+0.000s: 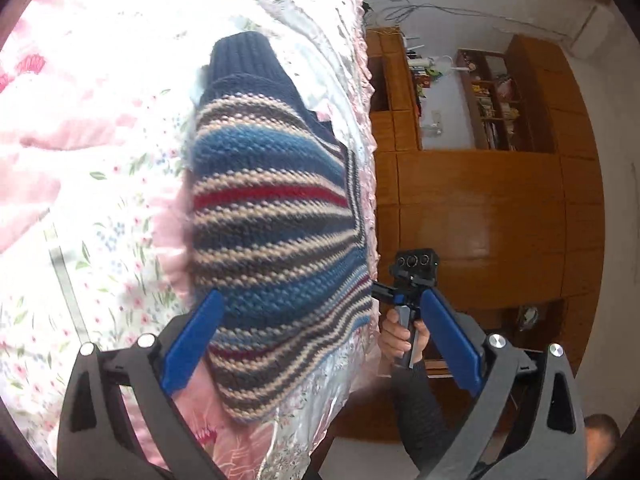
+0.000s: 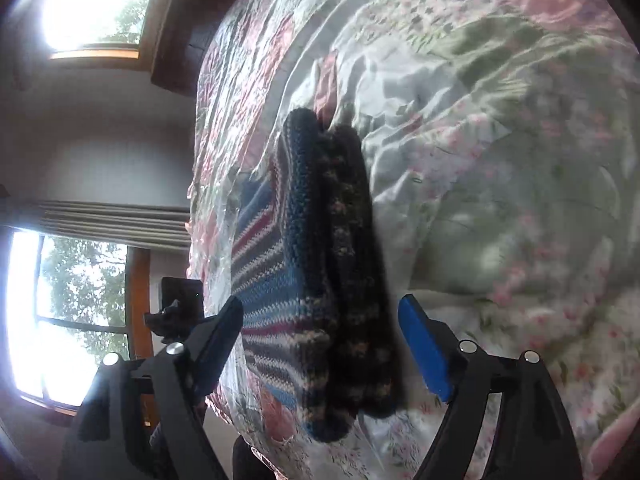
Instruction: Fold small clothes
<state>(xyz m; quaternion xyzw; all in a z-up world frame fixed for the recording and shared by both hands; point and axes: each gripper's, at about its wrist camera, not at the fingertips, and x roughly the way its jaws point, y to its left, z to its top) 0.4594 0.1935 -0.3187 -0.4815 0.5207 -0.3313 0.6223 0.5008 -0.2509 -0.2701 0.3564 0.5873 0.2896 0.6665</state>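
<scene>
Striped blue, cream and red knitted sweater lies folded in a thick stack on the shiny pink floral quilt, near its edge. My left gripper is wide open, holding nothing, jaws straddling the knit. My right gripper likewise gapes empty around the stack edge. Judgement: soft, bulky, light, layers slide on satin; pinch the full folded edge, not one layer.

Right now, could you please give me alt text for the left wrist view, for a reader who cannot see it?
A striped knitted sweater lies folded on a floral bedspread, framed by the open blue fingers of the left gripper. Beyond the bed's edge, a hand holds the right gripper before a wooden cabinet.
</scene>
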